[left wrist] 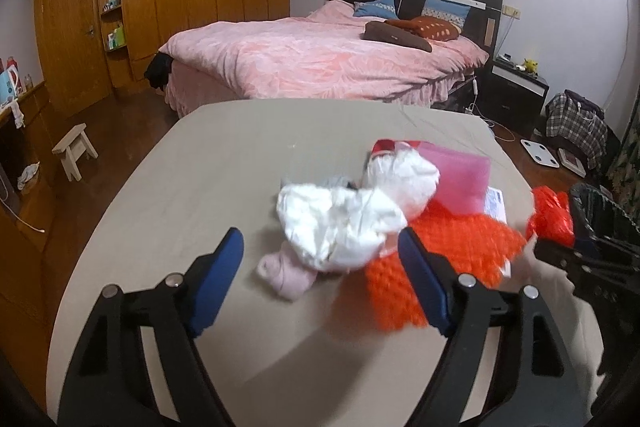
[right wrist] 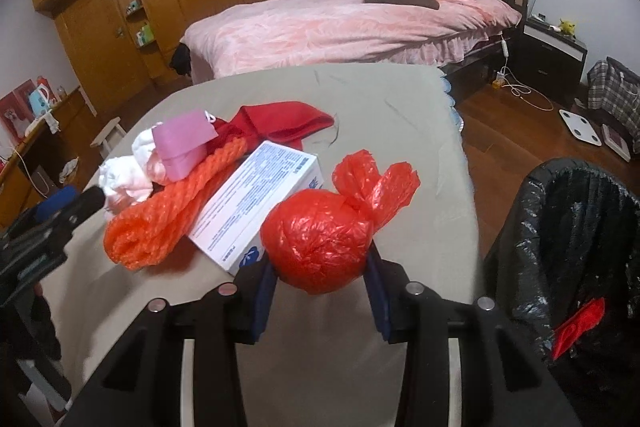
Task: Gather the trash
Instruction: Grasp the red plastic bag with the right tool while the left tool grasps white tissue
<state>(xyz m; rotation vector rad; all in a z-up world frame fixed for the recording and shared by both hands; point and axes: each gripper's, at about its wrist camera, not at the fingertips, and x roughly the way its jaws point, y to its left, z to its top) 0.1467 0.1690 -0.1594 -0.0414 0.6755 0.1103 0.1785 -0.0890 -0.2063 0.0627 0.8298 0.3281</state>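
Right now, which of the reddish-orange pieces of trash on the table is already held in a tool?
The knotted red plastic bag, clamped in the right tool near the black-lined bin. The orange mesh roll lies loose on the table beside the white box.

Your orange mesh [left wrist: 436,255] is smeared by motion blur in the left wrist view, and the right finger covers part of it. The red knotted bag [left wrist: 551,213] blurs too. The bin [right wrist: 576,227] is cut by the frame edge.
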